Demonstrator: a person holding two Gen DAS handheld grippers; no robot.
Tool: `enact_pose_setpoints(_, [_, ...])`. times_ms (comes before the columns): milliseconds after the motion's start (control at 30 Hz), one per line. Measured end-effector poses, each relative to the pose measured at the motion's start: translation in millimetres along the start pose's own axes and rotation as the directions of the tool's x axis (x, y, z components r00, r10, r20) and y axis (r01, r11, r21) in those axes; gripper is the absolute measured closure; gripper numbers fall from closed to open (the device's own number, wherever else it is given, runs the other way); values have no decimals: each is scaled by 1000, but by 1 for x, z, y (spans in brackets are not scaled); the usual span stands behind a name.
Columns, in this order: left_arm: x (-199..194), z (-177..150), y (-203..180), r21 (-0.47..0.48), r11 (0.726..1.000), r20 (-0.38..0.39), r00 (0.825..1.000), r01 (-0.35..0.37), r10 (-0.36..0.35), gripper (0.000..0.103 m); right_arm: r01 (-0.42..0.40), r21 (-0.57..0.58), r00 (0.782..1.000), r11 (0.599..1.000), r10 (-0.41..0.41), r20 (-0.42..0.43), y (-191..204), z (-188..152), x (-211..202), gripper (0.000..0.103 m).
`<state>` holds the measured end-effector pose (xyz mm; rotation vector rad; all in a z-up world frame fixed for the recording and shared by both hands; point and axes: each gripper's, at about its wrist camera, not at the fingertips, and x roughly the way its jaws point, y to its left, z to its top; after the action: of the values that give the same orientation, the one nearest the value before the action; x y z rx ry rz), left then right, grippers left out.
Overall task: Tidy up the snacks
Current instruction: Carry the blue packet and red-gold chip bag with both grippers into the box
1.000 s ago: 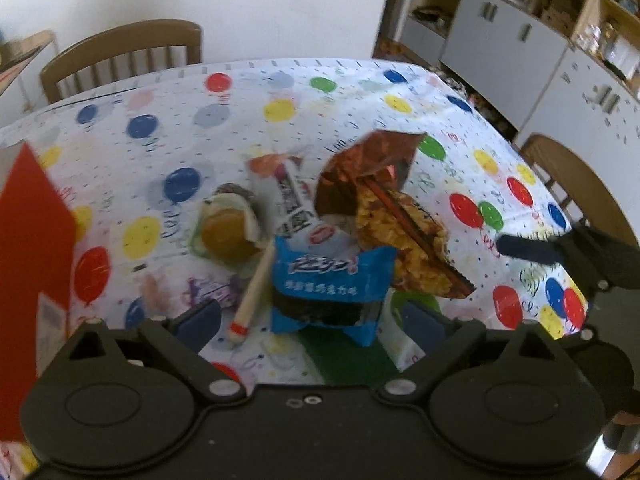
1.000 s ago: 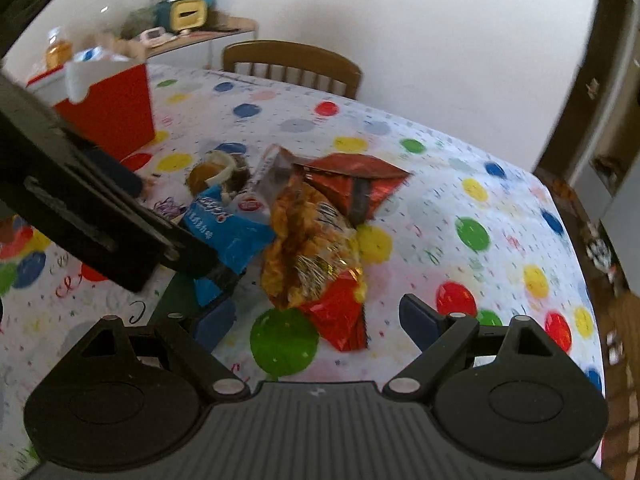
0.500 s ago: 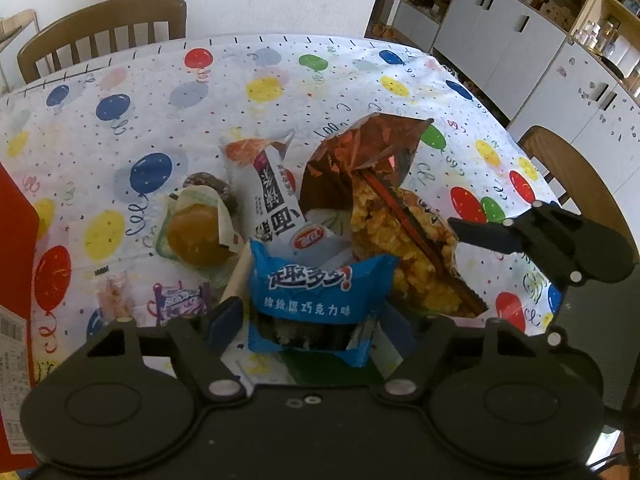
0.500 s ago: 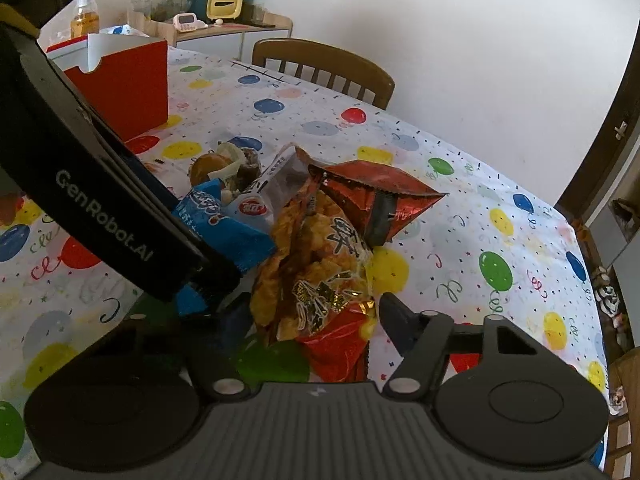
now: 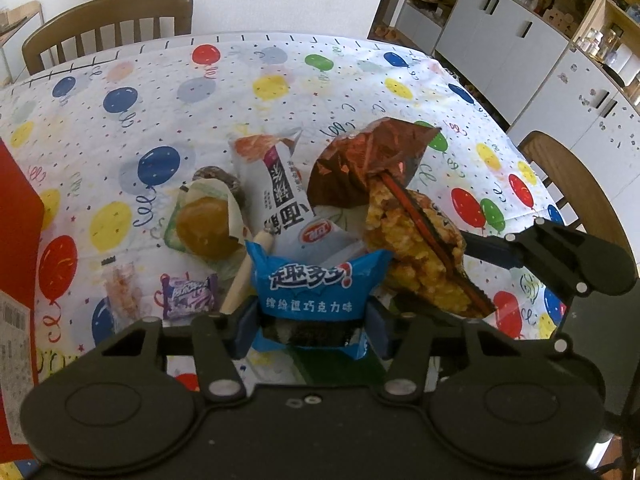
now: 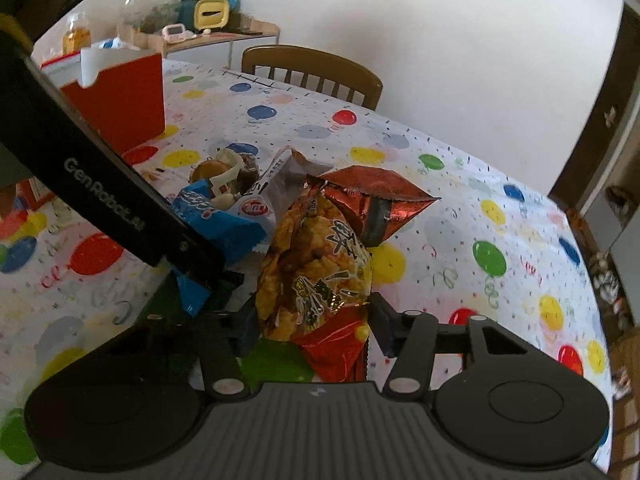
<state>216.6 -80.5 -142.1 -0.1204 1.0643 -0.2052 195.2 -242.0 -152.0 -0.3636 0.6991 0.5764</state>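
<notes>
A blue cookie packet (image 5: pixel 316 288) lies at the near edge of a snack pile on the balloon-print tablecloth (image 5: pixel 120 92). My left gripper (image 5: pixel 310 328) is closing, and its blue pads press both sides of the packet. An orange and red crisp bag (image 6: pixel 316 264) lies to the right of it. My right gripper (image 6: pixel 312 328) is closing too, its pads squeezing the bag's lower part. A dark red foil bag (image 6: pixel 376 200) sits just behind the crisp bag. The left gripper's black finger (image 6: pixel 192 256) crosses the right wrist view.
A white packet (image 5: pixel 280 200), a wrapped round cake (image 5: pixel 208 228), a purple sweet (image 5: pixel 188 294) and a pale stick (image 5: pixel 248 272) lie in the pile. A red box (image 6: pixel 120 100) stands at the table's left. Wooden chairs (image 5: pixel 112 24) (image 5: pixel 572 176) flank the table.
Both grippers went from wide open to pinching: the left pads closed in on the blue packet, the right pads on the crisp bag. Both hands stayed nearly in place.
</notes>
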Motion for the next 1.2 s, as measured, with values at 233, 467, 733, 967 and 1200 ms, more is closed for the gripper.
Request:
enact_pose_setpoints(233, [-16,-9,10,-34,999,6,999,34,-34,51,-16,47,1000,999,15,9,7,-2,-21,52])
enact_pose_setpoints(467, [-41,-15,16,-52,997,24,998,51,-49,51,-35,97,999,995,31,42,19,7,-49,52])
enact_pose_setpoints(733, [-76,-19,32,-66,997,49,998,40,-37,51,-73,122,994,990,61,95,44,31,-78,52])
enact_pose_setpoints(967, [-111,-25,53,-84,996,90,996,31,-23,51,-119,115,986,986,103,129,72,60,-90,52])
enact_pose_setpoints(1200, [-144,-30,83,-97,995,134,991,6,7,50,-152,89,979,984,138,150,107,87,-87,52])
